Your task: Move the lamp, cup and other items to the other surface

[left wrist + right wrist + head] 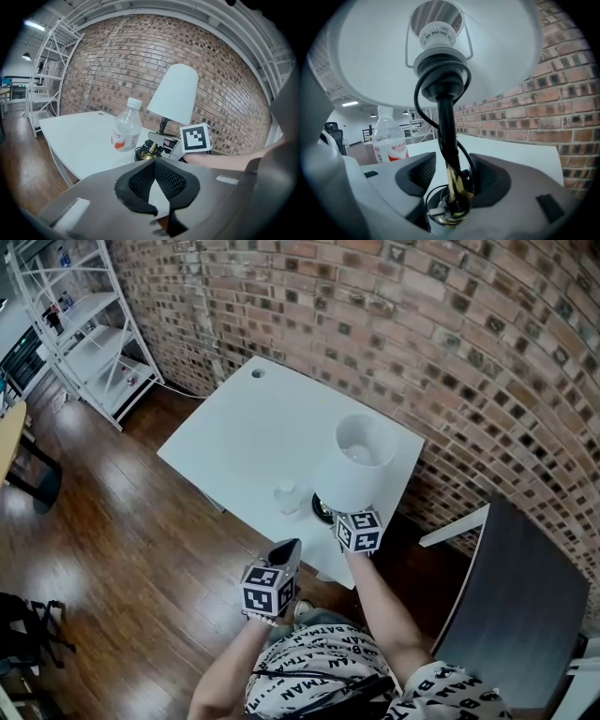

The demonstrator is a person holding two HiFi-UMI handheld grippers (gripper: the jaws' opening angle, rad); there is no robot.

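Observation:
A lamp (pixel 361 460) with a white shade stands at the near right corner of the white table (pixel 244 423). A clear plastic bottle (pixel 287 496) with a red label stands just left of it. My right gripper (pixel 336 517) reaches in low under the shade. Its jaws flank the lamp's stem (pixel 445 122) and brass foot, cord coiled there; a gap shows at the left pad (pixel 423 174), so my right gripper (pixel 452 177) is open. My left gripper (pixel 290 547) hangs off the table's near edge, shut and empty (pixel 154 165), pointing at the bottle (pixel 126 131) and lamp (pixel 174 96).
A brick wall (pixel 450 343) runs behind the table. A dark grey surface (pixel 516 606) with a white edge stands to the right. White shelving (pixel 89 329) is at the far left, and wood floor (pixel 141 540) lies left of the table.

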